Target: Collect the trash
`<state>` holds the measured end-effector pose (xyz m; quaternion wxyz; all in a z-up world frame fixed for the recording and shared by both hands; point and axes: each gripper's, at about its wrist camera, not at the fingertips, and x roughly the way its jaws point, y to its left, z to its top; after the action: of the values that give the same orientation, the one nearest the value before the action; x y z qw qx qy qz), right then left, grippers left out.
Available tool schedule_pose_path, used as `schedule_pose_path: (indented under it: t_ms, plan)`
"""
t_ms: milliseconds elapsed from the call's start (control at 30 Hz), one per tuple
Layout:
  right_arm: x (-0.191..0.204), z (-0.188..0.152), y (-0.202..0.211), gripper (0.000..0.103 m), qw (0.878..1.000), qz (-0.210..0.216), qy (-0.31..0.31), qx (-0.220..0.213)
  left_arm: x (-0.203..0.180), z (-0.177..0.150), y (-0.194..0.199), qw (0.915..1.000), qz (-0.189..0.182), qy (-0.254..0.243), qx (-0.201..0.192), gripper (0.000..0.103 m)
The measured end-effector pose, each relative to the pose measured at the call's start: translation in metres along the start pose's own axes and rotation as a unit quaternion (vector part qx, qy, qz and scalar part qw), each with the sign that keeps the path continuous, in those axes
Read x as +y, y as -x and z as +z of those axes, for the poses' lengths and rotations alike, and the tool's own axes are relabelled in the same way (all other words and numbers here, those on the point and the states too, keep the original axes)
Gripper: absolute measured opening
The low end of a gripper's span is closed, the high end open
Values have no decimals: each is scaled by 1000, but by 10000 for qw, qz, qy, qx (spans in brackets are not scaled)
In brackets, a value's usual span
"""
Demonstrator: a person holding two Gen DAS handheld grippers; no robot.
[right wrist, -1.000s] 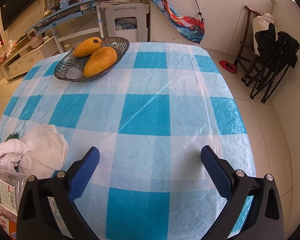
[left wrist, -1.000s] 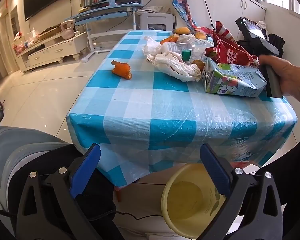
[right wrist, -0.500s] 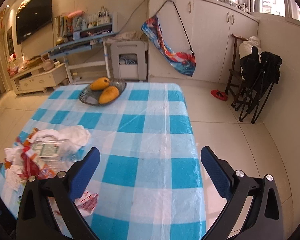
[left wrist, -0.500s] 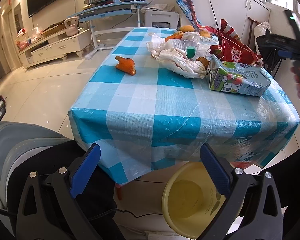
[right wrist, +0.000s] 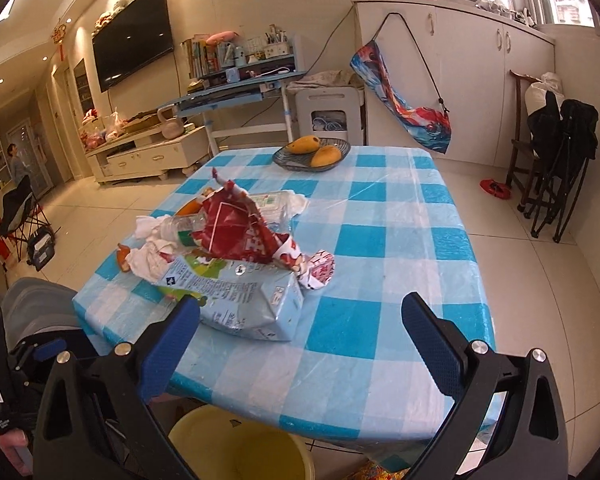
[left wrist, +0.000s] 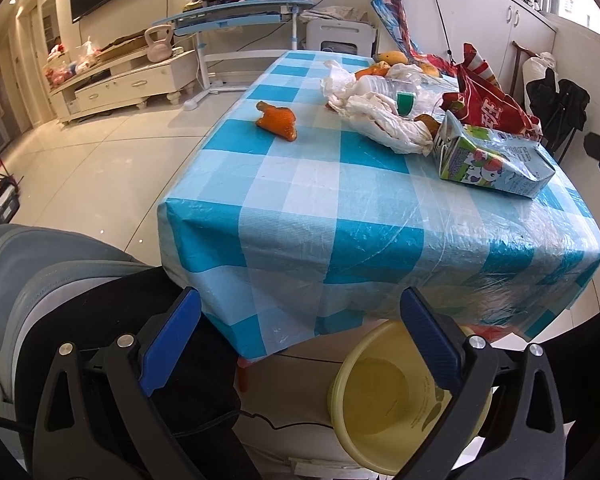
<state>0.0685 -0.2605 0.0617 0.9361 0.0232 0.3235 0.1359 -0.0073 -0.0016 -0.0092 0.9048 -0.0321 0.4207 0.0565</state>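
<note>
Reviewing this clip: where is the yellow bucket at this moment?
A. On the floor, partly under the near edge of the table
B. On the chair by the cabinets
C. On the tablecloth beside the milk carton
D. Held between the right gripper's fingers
A. The yellow bucket sits on the floor below the table's near edge, empty as far as visible, while the milk carton lies up on the tablecloth and both grippers are open, holding nothing.

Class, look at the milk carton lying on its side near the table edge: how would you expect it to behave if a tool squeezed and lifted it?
The milk carton looks dented with its top torn open, so it is probably empty, light, and likely to crush under pressure. Lying flat on the glossy tablecloth, it may slide rather than roll.
</note>
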Motion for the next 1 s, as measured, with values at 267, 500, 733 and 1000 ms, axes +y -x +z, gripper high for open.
schedule_pose_path:
  t_ms: [267,500,733,1000]
  plan:
    - [24,-17,-3,97,9989,83,424,175,7,2,0,9998,68,184,28,97]
    - [41,-24,-8,97,9968,155,718,322,11,2,0,9997,84,214,24,97]
    - [52,-26,-7,97,9947,314,913,349,10,3,-1,9996,143,228,43,97]
    - [63,-30,-10,97,9920,468,1089,430,6,2,-4,9996,239,130,76,97]
